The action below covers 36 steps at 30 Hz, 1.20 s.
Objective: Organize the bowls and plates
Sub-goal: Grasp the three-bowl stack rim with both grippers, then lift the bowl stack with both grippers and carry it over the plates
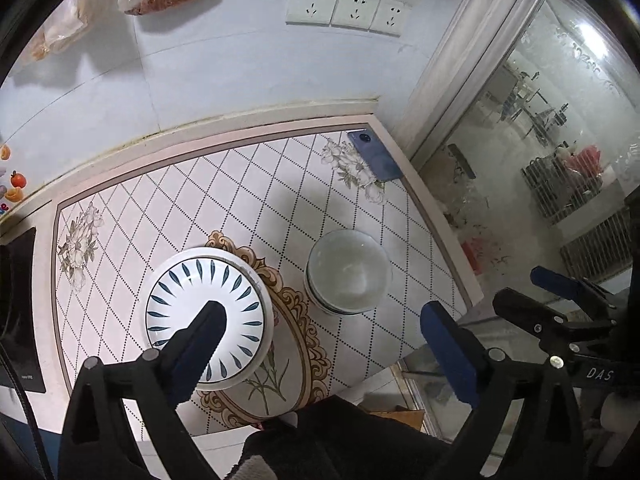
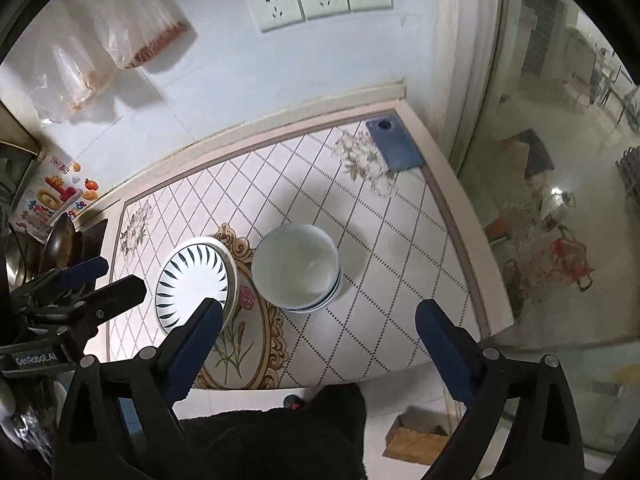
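A stack of white plates with a dark blue leaf pattern (image 1: 206, 316) sits on the tiled counter (image 1: 240, 200), left of a stack of white bowls (image 1: 348, 272). My left gripper (image 1: 324, 316) is open and empty, held above the counter's front, its left finger over the plates. The right gripper (image 1: 560, 296) shows at the right edge of the left wrist view. In the right wrist view the plates (image 2: 196, 280) and bowls (image 2: 298, 268) stand side by side. My right gripper (image 2: 320, 312) is open and empty above the front edge. The left gripper (image 2: 100, 280) shows at the left.
A blue phone (image 1: 376, 156) lies at the counter's far right corner, also in the right wrist view (image 2: 394, 144). Wall sockets (image 1: 348, 8) and hanging plastic bags (image 2: 136, 28) are on the back wall. A pan and stove area (image 2: 60, 244) sit left. A glass door (image 1: 540, 140) is right.
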### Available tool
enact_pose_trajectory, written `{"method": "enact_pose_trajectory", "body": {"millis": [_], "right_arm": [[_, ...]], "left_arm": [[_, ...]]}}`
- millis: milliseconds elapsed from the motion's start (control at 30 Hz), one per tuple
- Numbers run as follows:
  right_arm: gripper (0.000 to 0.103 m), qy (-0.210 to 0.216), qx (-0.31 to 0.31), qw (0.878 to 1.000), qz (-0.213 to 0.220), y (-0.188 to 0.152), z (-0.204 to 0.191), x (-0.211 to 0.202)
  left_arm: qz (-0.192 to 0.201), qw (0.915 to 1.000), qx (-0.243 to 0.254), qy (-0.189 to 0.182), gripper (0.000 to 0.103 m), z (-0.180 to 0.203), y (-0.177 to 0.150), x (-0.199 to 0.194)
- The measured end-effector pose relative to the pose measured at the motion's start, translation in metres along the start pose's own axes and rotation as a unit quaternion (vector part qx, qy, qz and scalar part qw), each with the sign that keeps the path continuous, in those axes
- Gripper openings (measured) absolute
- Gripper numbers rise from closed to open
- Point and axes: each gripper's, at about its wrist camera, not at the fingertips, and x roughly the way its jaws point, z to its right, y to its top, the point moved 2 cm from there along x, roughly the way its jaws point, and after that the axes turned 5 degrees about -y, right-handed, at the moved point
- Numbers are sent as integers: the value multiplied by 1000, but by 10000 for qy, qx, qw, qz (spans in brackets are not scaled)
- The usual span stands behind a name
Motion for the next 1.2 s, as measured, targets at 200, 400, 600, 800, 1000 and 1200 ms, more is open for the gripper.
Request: {"method": "enact_pose_trajectory", "body": {"millis": [200,400,600,800,1000,1200], "right_arm": [[100,129,65,9999,-59,2,6,7],[100,417,93,9984,-377,2,14,55],[100,793,304,9936,-742,3,21,115],[100,1407,722,9803,-1185,4,31,181],[100,1931,1146,9617,-1571,-2,35,248],[92,2039,1100,9575,-1716,-3,38,279]], "left_arm": [[-49,9999,-57,153,100,-4,4,21],[-450,9980,-378,228,99,-25,10,78],[-1068,9911,-794,-64,99,-46,10,140],[-1595,9813,-996,-419,99,-56,8,195],[-1953,9707,-1192,-736,97,-60,8,232],[-2023,9661,-1220,-1040,81,-60,11,246]]}}
